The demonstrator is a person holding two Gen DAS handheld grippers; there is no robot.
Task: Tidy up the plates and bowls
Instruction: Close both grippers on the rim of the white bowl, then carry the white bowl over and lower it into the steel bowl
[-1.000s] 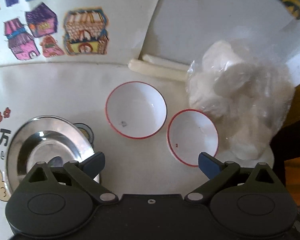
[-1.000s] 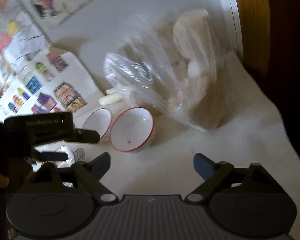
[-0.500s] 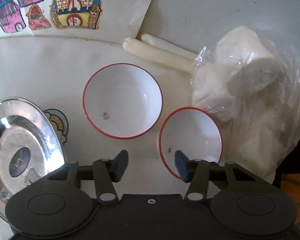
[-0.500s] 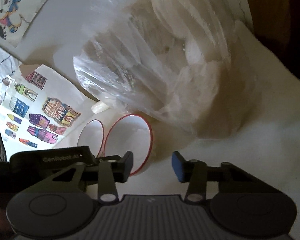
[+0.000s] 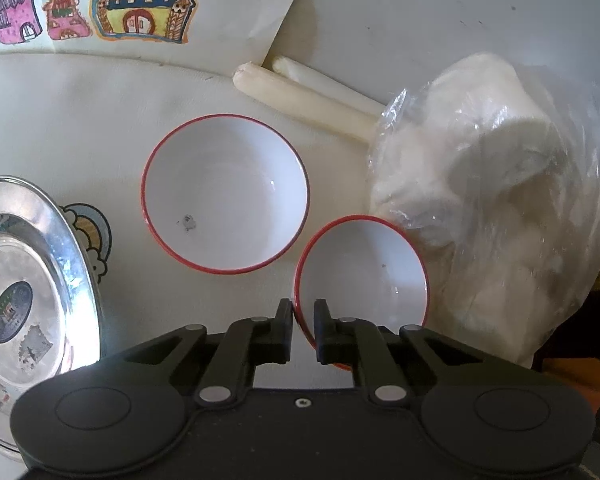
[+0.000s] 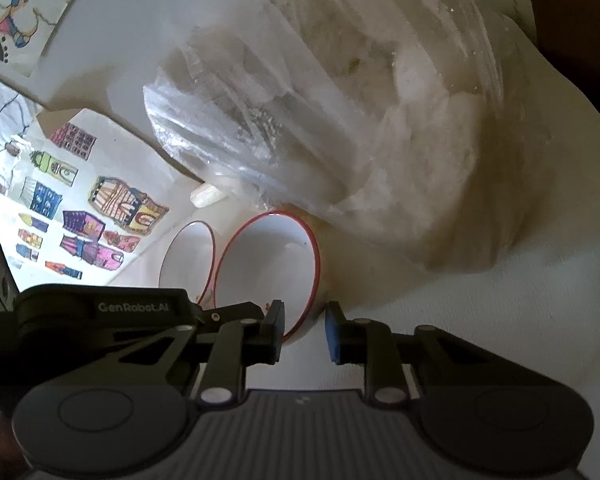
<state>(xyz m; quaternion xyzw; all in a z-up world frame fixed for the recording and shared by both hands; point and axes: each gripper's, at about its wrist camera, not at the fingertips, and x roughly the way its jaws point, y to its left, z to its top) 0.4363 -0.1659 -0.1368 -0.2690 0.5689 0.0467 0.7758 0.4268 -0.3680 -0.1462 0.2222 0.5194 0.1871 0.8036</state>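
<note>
Two white bowls with red rims stand side by side on the white tablecloth. My left gripper (image 5: 302,320) is shut on the near-left rim of the nearer bowl (image 5: 364,272), one finger inside and one outside. The farther bowl (image 5: 224,192) stands free to its upper left. In the right wrist view my right gripper (image 6: 304,328) straddles the near rim of the same bowl (image 6: 264,264). Its jaws are closing and the pads meet the wall. The left gripper's black housing (image 6: 100,312) fills the left of that view, in front of the farther bowl (image 6: 188,256). A steel plate (image 5: 32,280) lies at the far left.
A clear plastic bag (image 5: 492,200) of white lumps presses against the nearer bowl's right side; in the right wrist view the bag (image 6: 340,120) looms behind it. Two pale sticks (image 5: 300,96) lie behind the bowls. Coloured drawings (image 5: 140,8) cover the back.
Both grippers came down toward the nearer bowl. Their jaws went from wide open to closed around its rim. The bowls and the plate stayed in place.
</note>
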